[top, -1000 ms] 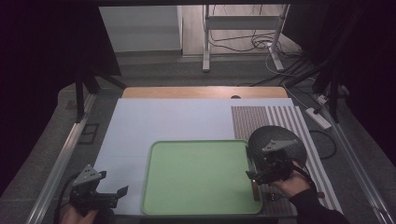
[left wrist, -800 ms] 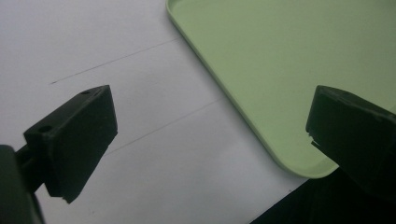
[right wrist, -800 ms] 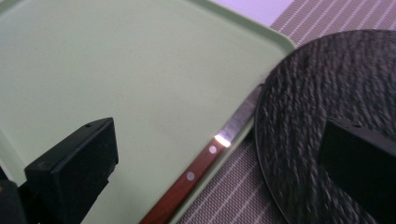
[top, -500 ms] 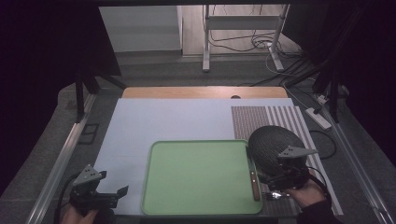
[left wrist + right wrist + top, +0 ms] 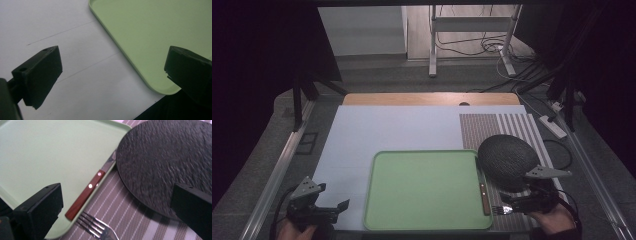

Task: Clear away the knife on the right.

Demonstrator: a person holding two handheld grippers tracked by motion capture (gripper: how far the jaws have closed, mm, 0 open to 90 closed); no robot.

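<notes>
A light green tray [image 5: 422,190] lies at the table's front centre. A knife with a red-brown wooden handle [image 5: 482,187] [image 5: 86,194] rests along the tray's right rim. A round black textured plate [image 5: 505,159] [image 5: 160,160] sits on the striped mat just right of the tray. A metal fork [image 5: 503,209] [image 5: 96,226] lies on the mat near the knife's handle. My right gripper [image 5: 517,205] [image 5: 117,220] stands open above the fork, with nothing between its jaws. My left gripper [image 5: 334,210] [image 5: 112,82] is open near the tray's front left corner [image 5: 160,85].
A grey striped mat [image 5: 507,131] covers the right part of the white table top [image 5: 387,132]. A wooden strip [image 5: 427,98] runs along the far edge. Metal rails flank both sides. Cables and a frame stand on the floor beyond.
My right gripper has drawn back from the plate's left edge toward the front edge. The plate rests flat beside the tray. The left gripper has hardly moved.
</notes>
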